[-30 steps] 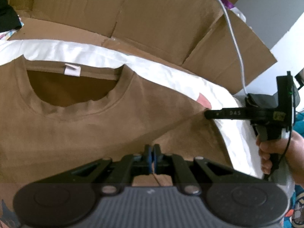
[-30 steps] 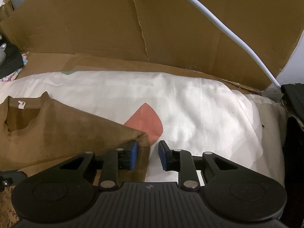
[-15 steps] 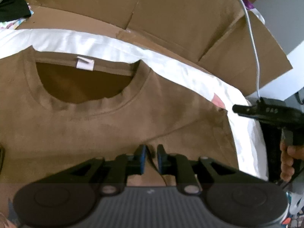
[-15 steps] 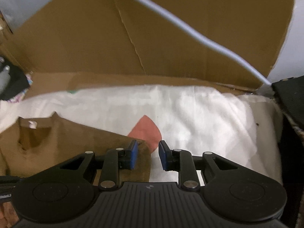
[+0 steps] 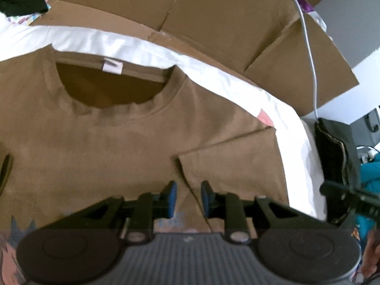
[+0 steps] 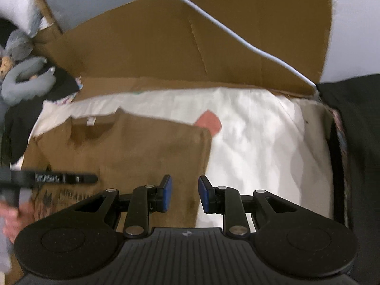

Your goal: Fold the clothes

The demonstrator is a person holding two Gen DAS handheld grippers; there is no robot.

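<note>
Brown tee [image 5: 123, 142] spread flat on a white sheet [image 5: 133, 45], collar toward the cardboard [image 5: 213, 23] at the back. One sleeve [image 5: 232, 166] folded in over the body, sitting right in front of the left gripper [image 5: 188, 198]. Fingers there opening, narrow gap, cloth below but nothing pinched. Right gripper [image 6: 182, 196] hovering over the tee's side edge, fingers parted a bit, nothing between them either. White cable [image 6: 237, 38] draped across the cardboard. Pink patch [image 6: 209, 123] on the sheet just past the shoulder.
</note>
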